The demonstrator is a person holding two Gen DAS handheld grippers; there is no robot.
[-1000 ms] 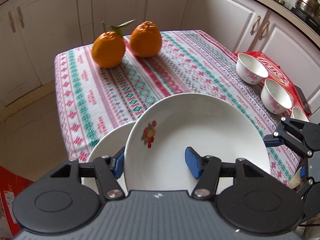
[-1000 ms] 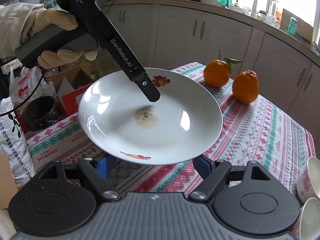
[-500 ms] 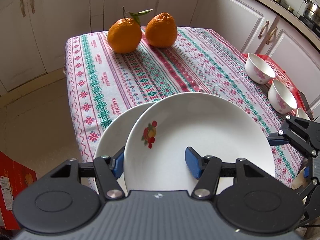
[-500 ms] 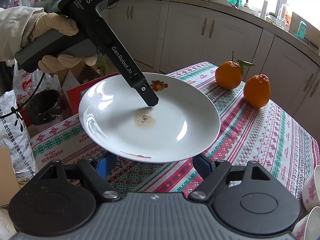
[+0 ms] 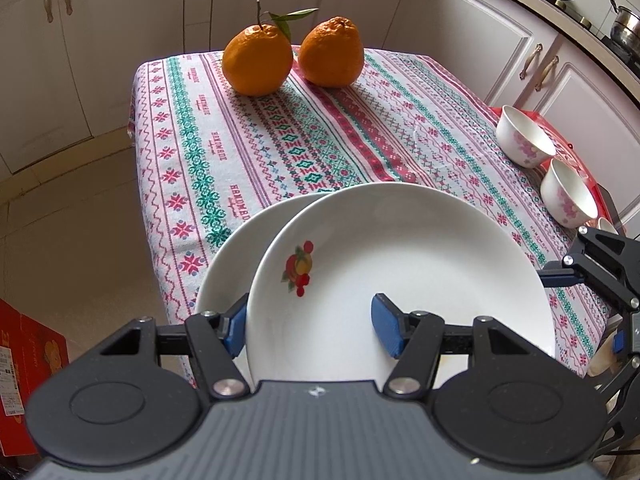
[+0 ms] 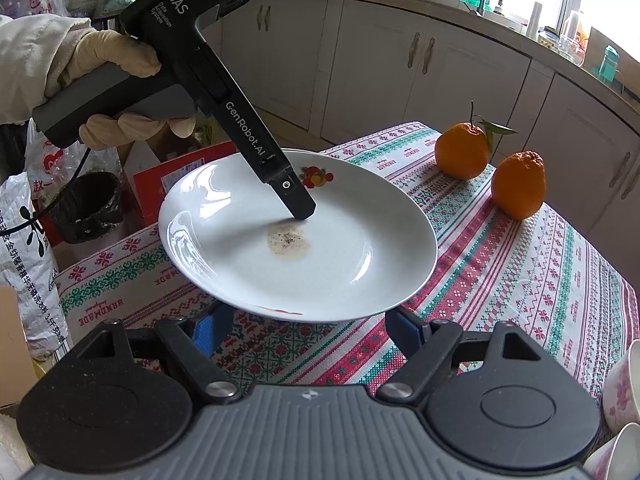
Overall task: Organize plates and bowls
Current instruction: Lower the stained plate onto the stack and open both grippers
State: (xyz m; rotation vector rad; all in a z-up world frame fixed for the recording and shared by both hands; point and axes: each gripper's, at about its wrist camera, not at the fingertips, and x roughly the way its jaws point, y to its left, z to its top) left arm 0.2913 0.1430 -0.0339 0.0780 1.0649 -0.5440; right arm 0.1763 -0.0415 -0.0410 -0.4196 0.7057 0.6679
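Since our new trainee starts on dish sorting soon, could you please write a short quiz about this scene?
1. True or false: the left claw grips the upper plate.
2. How many oranges sit on the tablecloth? A one, B two, C four.
3. Fill in: the brownish stain on that plate lies in its ____.
Key: 1 true; 2 B; 3 middle.

Oranges (image 5: 294, 56) behind plates (image 5: 396, 280); bowls (image 5: 544, 164) right.
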